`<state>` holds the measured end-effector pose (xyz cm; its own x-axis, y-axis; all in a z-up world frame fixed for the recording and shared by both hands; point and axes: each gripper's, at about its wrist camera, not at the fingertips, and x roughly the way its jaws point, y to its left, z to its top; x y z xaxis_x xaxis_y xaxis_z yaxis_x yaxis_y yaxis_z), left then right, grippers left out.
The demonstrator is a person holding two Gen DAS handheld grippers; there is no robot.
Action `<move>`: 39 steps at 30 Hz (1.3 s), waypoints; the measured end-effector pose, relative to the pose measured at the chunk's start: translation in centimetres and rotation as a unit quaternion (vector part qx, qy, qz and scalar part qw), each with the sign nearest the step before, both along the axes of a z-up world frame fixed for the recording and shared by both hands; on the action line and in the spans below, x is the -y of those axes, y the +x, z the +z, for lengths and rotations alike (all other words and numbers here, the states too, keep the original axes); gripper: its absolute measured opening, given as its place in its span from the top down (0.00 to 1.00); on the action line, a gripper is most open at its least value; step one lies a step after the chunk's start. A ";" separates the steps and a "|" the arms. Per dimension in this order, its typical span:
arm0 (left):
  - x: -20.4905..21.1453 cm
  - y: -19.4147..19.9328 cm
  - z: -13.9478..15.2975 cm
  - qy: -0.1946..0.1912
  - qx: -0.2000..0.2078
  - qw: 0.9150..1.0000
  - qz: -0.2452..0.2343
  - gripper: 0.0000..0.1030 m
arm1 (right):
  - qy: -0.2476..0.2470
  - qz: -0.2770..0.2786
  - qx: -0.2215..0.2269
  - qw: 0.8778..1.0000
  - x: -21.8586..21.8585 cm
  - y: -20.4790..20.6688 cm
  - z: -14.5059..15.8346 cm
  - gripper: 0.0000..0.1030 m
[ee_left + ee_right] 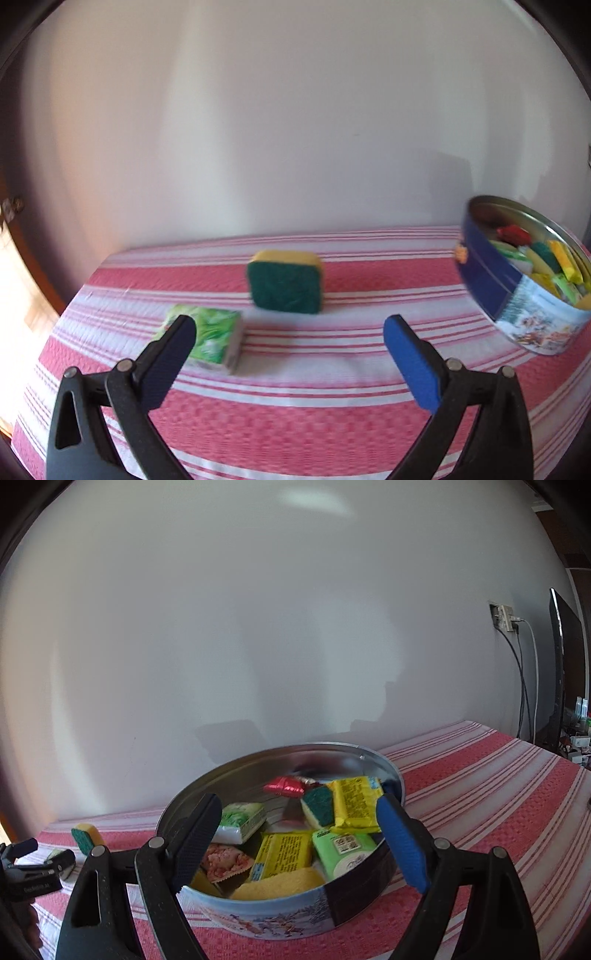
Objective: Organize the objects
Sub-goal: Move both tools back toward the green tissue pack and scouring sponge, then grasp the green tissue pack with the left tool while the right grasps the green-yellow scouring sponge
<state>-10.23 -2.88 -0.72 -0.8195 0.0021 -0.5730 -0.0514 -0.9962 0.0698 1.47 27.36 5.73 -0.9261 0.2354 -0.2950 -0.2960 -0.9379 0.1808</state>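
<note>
Striped cloth (295, 424) is covering the table, with the tin (280, 919) sitting on it, already stuffed with packets and sponges. A sponge (284, 282) and green pack (207, 338) are lying outside, left of it. Left gripper (290, 330) is gaping wide with nothing in it, while the right gripper (295, 821) is hovering spread over the tin, holding nothing.

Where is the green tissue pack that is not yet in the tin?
In the left wrist view the green tissue pack lies on the striped cloth, partly behind the left gripper's left finger, in front and left of the sponge and far left of the tin.
</note>
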 end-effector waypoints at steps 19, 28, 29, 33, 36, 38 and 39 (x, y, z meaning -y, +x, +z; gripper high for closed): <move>9.6 -7.7 -4.9 0.089 0.145 0.983 0.072 0.13 | 0.021 0.124 0.057 0.990 15.3 -7.9 -0.8 0.15; 10.4 -7.0 -4.2 0.113 0.129 0.981 0.088 0.28 | -0.011 0.183 0.110 0.977 17.9 -13.6 -2.1 0.15; 11.0 -6.7 -4.0 0.115 0.122 0.980 0.108 0.28 | -0.011 0.196 0.121 0.973 18.2 -14.2 -2.3 0.15; 12.0 -5.5 -3.0 0.079 0.092 0.979 0.162 0.28 | -0.004 0.255 0.154 0.955 20.6 -16.6 -2.9 0.15; 12.3 -5.3 -2.6 0.062 0.082 0.978 0.180 0.28 | 0.012 0.283 0.166 0.945 22.2 -18.1 -3.2 0.15; 12.2 -5.3 -2.5 0.061 0.084 0.978 0.184 0.27 | 0.024 0.299 0.181 0.937 23.3 -19.2 -3.5 0.15; 12.2 -5.4 -2.5 0.062 0.087 0.977 0.184 0.27 | 0.028 0.305 0.189 0.933 23.8 -19.8 -3.7 0.15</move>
